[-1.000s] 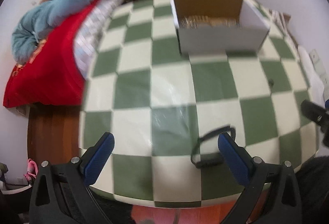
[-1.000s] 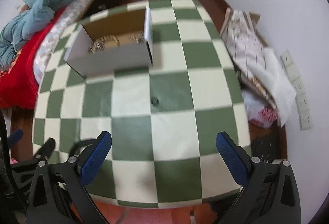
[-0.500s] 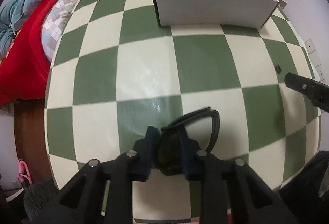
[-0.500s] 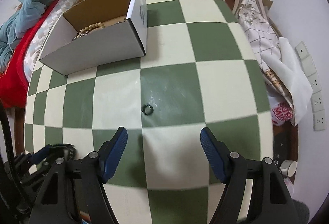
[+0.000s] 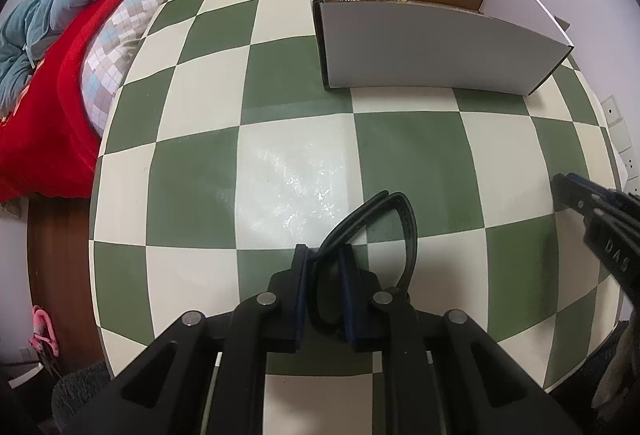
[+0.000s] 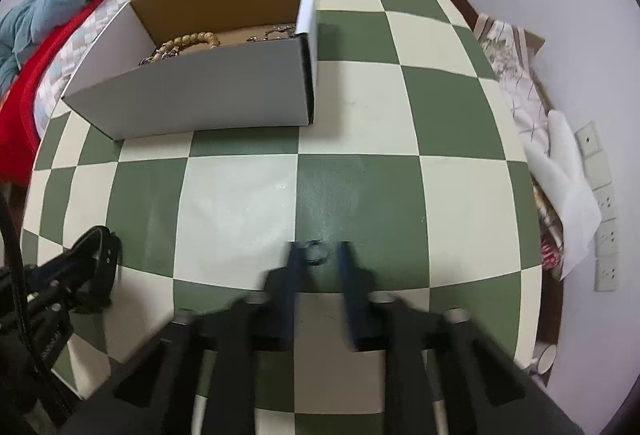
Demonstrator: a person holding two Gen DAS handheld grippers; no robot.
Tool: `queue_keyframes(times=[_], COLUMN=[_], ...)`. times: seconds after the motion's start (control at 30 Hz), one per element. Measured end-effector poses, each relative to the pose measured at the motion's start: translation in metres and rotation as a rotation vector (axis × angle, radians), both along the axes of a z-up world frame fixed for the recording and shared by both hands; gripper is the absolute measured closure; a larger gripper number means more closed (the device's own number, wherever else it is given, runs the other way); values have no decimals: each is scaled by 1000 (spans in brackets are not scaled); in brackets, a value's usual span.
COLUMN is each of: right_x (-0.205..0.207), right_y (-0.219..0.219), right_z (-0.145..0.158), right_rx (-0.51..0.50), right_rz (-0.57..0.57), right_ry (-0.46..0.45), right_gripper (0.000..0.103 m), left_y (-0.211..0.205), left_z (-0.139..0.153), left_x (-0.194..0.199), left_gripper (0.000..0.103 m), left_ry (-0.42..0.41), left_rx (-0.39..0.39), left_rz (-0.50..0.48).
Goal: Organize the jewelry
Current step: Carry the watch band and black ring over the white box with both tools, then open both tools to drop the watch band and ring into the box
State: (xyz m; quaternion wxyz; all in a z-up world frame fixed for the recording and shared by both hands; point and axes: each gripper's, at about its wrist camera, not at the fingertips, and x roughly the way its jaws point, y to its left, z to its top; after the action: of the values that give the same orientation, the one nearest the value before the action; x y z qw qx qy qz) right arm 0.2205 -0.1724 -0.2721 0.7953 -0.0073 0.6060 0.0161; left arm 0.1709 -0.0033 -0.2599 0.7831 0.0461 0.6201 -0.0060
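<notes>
Left gripper (image 5: 324,255): closed down on a black strap (image 5: 394,219); the pinch is on the near part of the loop, the rest bulging out toward 1 o'clock above the checked surface (image 5: 200,171)
Strap's axis: the loop runs long from the gripper toward 1 o'clock, roughly in line with the box (image 5: 440,47); whether it rests on the surface or is lifted clear, I cannot tell
Right gripper (image 6: 320,255): blurred with motion, jaws narrow but apart; a small dark ring (image 6: 316,251) sits between the tips; contact cannot be made out
Ring: flat on a green square at 12 o'clock from the right gripper, right at its tips; too small to show an axis
Box from the right gripper: at 11 o'clock, well apart, open top, beads (image 6: 188,41) and chain already inside
Nearer hand: the left for the strap, the right for the ring; in my judgement, both loads go forward into the box
</notes>
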Motion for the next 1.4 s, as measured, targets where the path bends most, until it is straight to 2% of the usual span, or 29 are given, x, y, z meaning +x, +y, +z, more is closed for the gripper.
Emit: queue_keyframes(times=[0.23, 0.43, 0.63, 0.73, 0.87, 0.97, 1.13, 1.4], right_x=[-6, -16, -20, -20, -10, 6, 49, 103], right_y=[-6, -12, -16, -15, -12, -8, -4, 4], right_z=[9, 39, 72, 92, 117, 129, 125, 85], right_rx=[34, 80, 128, 161, 201, 213, 228, 238], right_rz=[-14, -30, -27, -25, -12, -1, 1, 7], right_ry=[-18, -70, -126, -153, -189, -207, -186, -93], right_gripper=[91, 91, 91, 91, 91, 91, 91, 91], left_y=[0, 0, 3, 5, 4, -1, -7, -4], left_z=[9, 27, 62, 88, 123, 136, 129, 95], left_x=[-1, -5, -4, 0, 20, 47, 98, 154], left_gripper=[96, 97, 98, 98, 98, 98, 97, 95], left_ry=[-15, -46, -108, -157, -217, -237, -210, -114], left_rx=[-17, -59, -103, -136, -177, -186, -185, -216], left_rz=[2, 7, 12, 19, 7, -9, -30, -12])
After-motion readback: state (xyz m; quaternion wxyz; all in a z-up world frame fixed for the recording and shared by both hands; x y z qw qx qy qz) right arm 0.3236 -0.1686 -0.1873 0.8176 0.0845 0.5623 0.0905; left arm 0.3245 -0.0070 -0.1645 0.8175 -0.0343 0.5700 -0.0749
